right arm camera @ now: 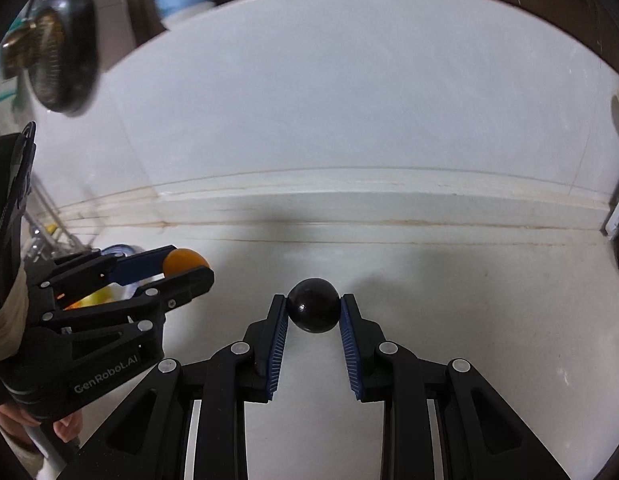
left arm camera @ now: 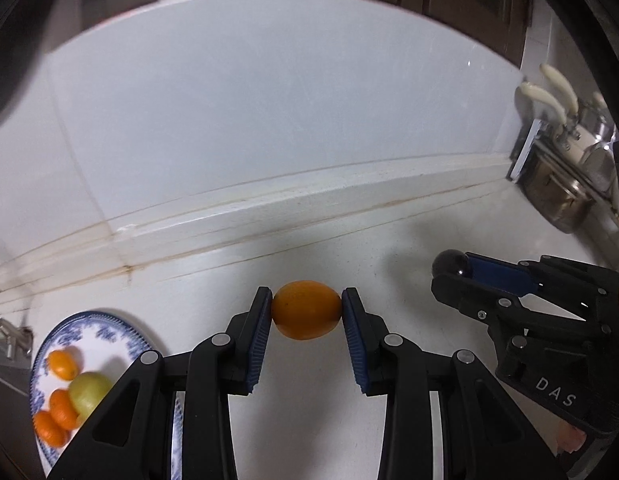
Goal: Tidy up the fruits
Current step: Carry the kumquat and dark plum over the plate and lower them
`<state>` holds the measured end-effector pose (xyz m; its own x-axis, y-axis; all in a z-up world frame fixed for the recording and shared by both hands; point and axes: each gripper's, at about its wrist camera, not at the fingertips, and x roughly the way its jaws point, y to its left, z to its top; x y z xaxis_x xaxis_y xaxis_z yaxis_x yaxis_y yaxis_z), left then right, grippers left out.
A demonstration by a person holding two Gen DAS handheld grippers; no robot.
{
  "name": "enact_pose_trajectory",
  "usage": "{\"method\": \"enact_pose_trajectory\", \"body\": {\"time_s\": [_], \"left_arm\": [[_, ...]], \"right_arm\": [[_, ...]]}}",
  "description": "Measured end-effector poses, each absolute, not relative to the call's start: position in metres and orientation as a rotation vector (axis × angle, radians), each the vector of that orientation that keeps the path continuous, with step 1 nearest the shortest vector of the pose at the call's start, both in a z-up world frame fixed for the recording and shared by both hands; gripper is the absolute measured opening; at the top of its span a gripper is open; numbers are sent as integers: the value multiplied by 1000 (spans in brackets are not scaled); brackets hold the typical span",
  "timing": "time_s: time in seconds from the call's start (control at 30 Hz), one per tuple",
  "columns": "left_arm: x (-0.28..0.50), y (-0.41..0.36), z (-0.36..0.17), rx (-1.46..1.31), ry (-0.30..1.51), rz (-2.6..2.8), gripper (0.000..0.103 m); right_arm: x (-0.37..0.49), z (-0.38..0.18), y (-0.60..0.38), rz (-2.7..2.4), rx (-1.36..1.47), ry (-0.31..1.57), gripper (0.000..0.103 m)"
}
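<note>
My left gripper is shut on a small orange fruit and holds it above the white counter. My right gripper is shut on a round dark fruit. In the left wrist view the right gripper is at the right with the dark fruit at its tips. In the right wrist view the left gripper is at the left with the orange fruit. A blue-and-white plate at lower left holds several small orange fruits and a green fruit.
A white tiled wall and ledge run along the back of the counter. A metal rack with pots and cream-handled utensils stands at the right. A sink edge lies at the far left. A dark round object hangs at upper left.
</note>
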<state>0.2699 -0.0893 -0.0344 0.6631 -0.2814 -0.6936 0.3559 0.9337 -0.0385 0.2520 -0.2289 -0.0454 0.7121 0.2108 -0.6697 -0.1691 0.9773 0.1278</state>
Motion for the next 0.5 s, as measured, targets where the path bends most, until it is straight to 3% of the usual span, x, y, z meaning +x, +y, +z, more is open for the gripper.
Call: {"method": "enact_pose_trajectory", "body": {"time_s": [0.5], "left_arm": [[203,-5,5,21,684,-299,35]], "right_arm": [[187,1,-153,334,-7,635,28]]}}
